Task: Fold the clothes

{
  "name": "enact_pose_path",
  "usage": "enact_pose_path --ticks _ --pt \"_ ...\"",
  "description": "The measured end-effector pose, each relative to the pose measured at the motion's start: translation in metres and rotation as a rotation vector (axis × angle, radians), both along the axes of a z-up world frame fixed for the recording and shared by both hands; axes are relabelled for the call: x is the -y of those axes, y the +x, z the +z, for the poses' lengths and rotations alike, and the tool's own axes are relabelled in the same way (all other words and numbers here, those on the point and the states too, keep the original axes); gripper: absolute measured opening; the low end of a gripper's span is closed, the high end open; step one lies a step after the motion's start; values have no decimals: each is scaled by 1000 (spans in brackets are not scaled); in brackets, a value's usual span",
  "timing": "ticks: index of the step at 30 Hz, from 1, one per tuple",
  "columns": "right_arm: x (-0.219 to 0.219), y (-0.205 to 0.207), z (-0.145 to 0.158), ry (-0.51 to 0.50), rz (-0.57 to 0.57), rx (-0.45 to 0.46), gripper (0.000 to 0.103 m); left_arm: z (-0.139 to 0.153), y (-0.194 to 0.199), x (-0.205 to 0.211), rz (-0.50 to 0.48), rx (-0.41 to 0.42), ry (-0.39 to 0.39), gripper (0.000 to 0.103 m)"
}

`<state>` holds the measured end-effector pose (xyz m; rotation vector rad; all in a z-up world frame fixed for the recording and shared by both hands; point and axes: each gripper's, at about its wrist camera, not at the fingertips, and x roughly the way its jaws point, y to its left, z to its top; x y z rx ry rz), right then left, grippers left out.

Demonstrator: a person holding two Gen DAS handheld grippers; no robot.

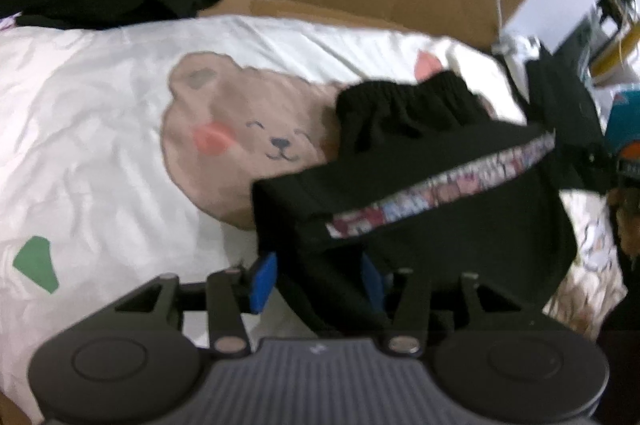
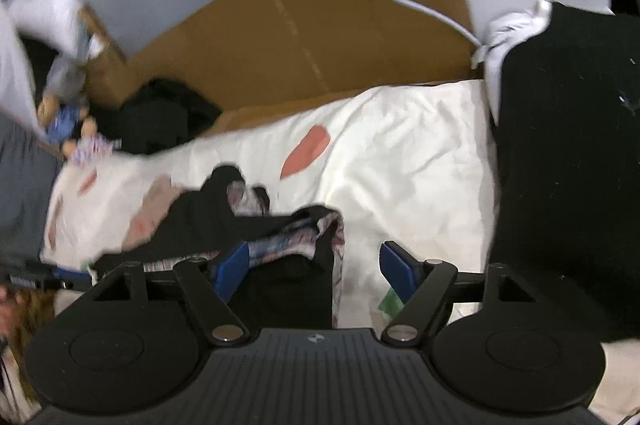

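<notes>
Over the white bear-print bedsheet [image 1: 100, 129], black shorts [image 1: 420, 225] with a patterned side stripe hang lifted, toward 3 o'clock of the bear. Left gripper [image 1: 316, 277] has its blue pads spread, cloth draped between them (grip unclear). Right gripper [image 2: 316, 269] stands wide open, fabric beside its left pad.

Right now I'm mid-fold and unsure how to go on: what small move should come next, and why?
Probably close the right gripper on the black shorts: its jaws stand open around the fabric, while the left gripper has cloth draped between its fingers, apparently lifted off the bear-print sheet.
</notes>
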<state>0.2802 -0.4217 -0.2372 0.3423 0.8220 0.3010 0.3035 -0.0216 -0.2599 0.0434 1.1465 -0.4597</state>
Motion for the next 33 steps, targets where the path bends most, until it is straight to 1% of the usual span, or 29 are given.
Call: enact_pose_path --ticks 2,6,9,12,16,19,22,26,29,33 --pt "-6 -1 -1 -36 31 5 77 -6 -3 5 -19 -2 23 50" --pt "-15 0 -8 -141 53 -9 77 -18 0 5 3 -6 66 50" --pt "-17 1 -15 -196 50 -16 77 -23 -1 6 1 1 90 50" --pt "-16 4 -18 -229 34 -6 77 -26 -1 7 -1 17 104 50" --pt "-18 7 -20 -239 29 18 77 -31 0 6 7 31 126 50" --pt "-19 10 -21 -246 25 36 77 -31 2 6 21 61 141 50" --pt "-20 12 -23 -252 21 54 77 -27 7 7 40 94 136 50" --pt "-21 15 -24 -255 13 81 77 -19 15 5 83 132 92 50" --pt "-17 19 -20 -203 -14 121 77 -13 21 3 117 149 51 50" --pt "-11 22 -20 -130 -26 140 76 -11 29 2 144 148 12 49"
